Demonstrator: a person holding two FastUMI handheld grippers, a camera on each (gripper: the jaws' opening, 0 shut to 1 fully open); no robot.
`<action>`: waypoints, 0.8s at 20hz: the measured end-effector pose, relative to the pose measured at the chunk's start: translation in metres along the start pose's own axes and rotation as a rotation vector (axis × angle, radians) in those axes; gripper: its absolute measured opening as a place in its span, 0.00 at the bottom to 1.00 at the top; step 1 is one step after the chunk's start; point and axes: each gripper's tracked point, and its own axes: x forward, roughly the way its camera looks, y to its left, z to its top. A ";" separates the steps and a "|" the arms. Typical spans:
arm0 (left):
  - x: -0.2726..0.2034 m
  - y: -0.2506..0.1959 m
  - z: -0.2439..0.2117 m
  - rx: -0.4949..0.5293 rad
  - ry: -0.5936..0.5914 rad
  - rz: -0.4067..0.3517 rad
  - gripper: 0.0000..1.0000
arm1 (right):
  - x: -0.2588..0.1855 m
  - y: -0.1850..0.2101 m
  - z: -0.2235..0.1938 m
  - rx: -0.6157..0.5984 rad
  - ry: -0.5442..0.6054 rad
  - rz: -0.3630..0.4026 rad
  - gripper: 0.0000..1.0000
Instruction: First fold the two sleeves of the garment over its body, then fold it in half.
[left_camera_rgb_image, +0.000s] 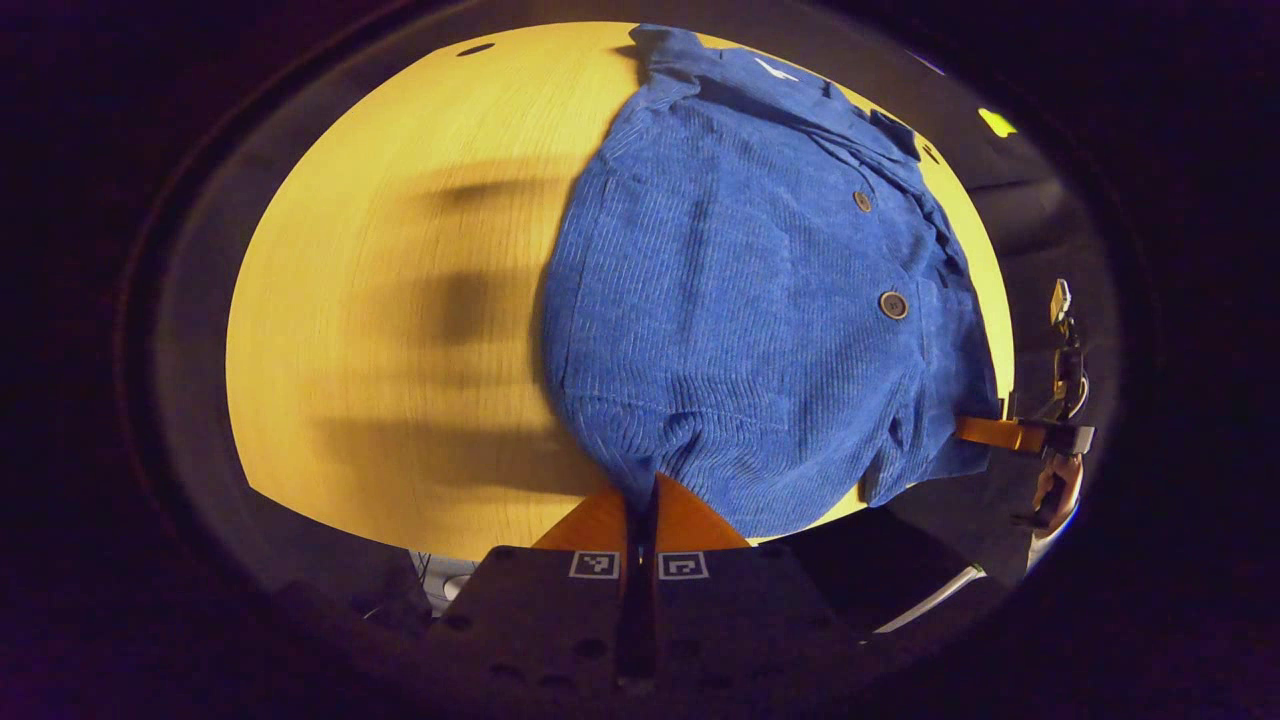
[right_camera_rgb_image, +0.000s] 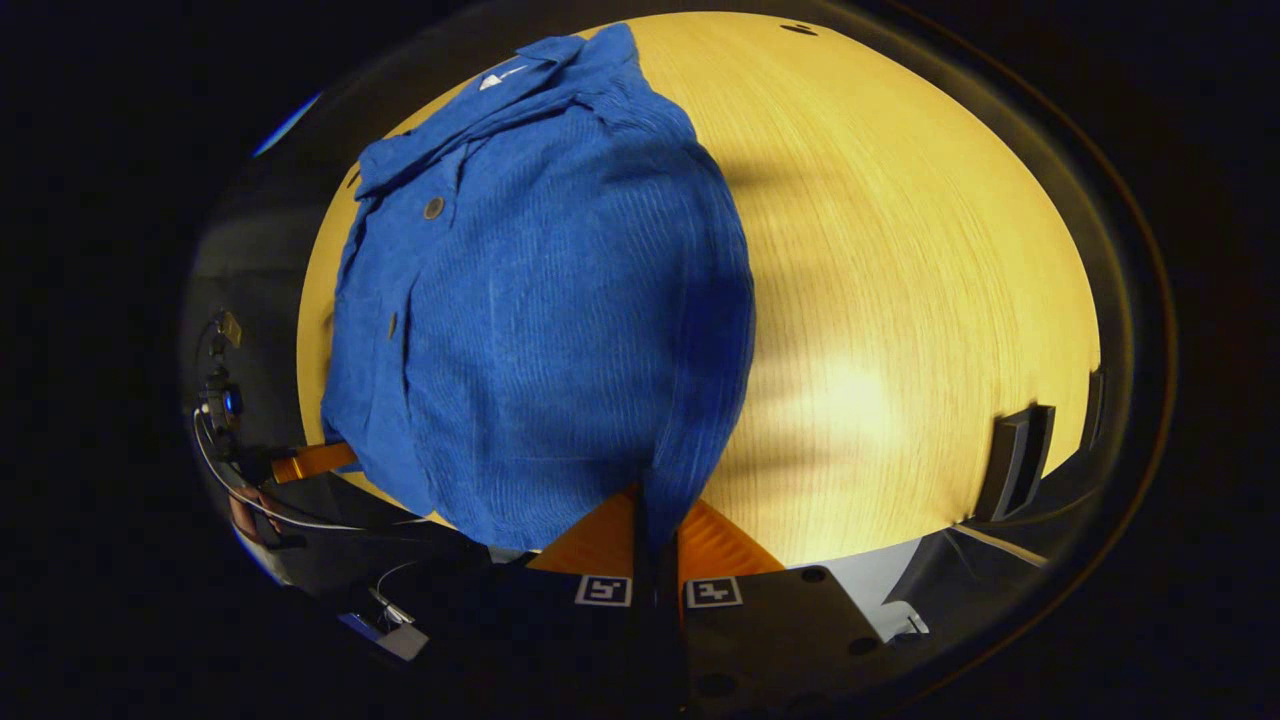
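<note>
**Blue cord shirt pinched at the hem on both corners, half-fold looks to be next**

Left gripper view: the garment (left_camera_rgb_image: 740, 300), a blue corduroy button shirt, is seen spread on the yellow wooden bench (left_camera_rgb_image: 400, 330), collar at the far end, hem at the near edge. The sleeves appear to be tucked in already, though the folds themselves can't be made out clearly. The left tongs (left_camera_rgb_image: 642, 500) are closed tight on a bit of the hem, with cloth bunched between the two fingers. Off at the far right, the right tongs (left_camera_rgb_image: 985, 432) are seen clamped on the other hem corner, with a hand (left_camera_rgb_image: 1060, 490) behind them. Two buttons (left_camera_rgb_image: 893, 305) are visible down the placket.

Right gripper view: same shirt, lying on the bench with its collar away from the camera. The right tongs are seen closed on the hem edge, fabric drooping down between the fingers. The left tongs are spotted at the far left, gripping the opposite corner.

Handling, as a guess: the cloth is judged soft and floppy but a bit thick and grippy thanks to the ribbing, so slipping isn't much of a worry. It will sag in the middle if lifted by two corners only. Hem corners are reckoned the right spots to hold for the half-fold, and both should be kept level so the hem lands square on the shoulders.

No containers are seen anywhere on the bench.
</note>
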 end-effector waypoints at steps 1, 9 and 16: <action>-0.010 -0.001 0.003 0.017 -0.018 0.001 0.00 | -0.011 0.001 0.005 0.001 -0.016 0.005 0.05; -0.131 -0.042 0.057 0.118 -0.260 -0.054 0.00 | -0.117 0.054 0.083 -0.063 -0.218 0.128 0.05; -0.207 -0.090 0.157 0.285 -0.405 -0.049 0.00 | -0.185 0.128 0.201 -0.130 -0.387 0.228 0.05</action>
